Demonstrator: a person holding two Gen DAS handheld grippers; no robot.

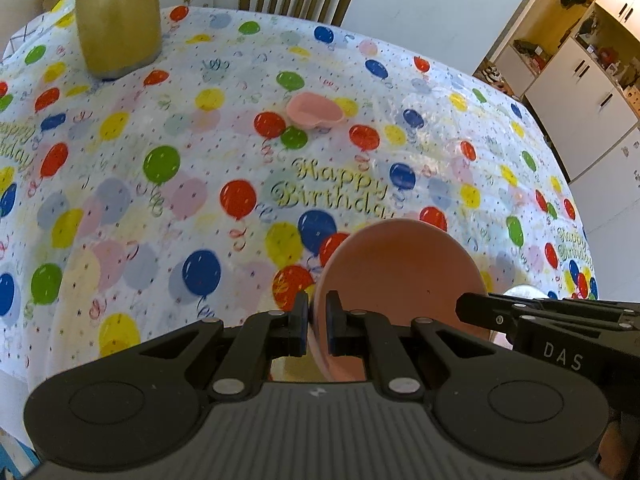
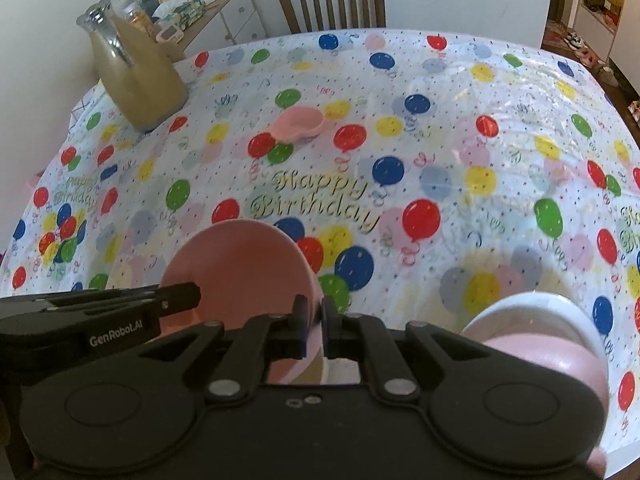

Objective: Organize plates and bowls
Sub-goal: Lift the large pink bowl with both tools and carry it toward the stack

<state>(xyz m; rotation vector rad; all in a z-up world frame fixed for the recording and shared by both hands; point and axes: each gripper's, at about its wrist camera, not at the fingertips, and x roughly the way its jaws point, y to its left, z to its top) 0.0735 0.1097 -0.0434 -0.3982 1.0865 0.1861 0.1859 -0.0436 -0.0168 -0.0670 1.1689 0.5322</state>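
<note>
Both grippers, left (image 1: 318,320) and right (image 2: 316,322), clamp opposite rims of one pink bowl (image 1: 400,276) held above the table (image 1: 160,200); small pink dish (image 1: 314,110) lies ahead, left nearer it

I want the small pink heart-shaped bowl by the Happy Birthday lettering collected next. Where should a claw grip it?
Grip the heart-shaped bowl by its thin upright rim, coming from above on the near side. It sits open side up and apart from other things, so one finger can go inside the wall and one outside.

Pink plate (image 1: 400,268) tilted, lifted — pink heart-shaped bowl (image 1: 315,110) mid-table, upright.
</note>
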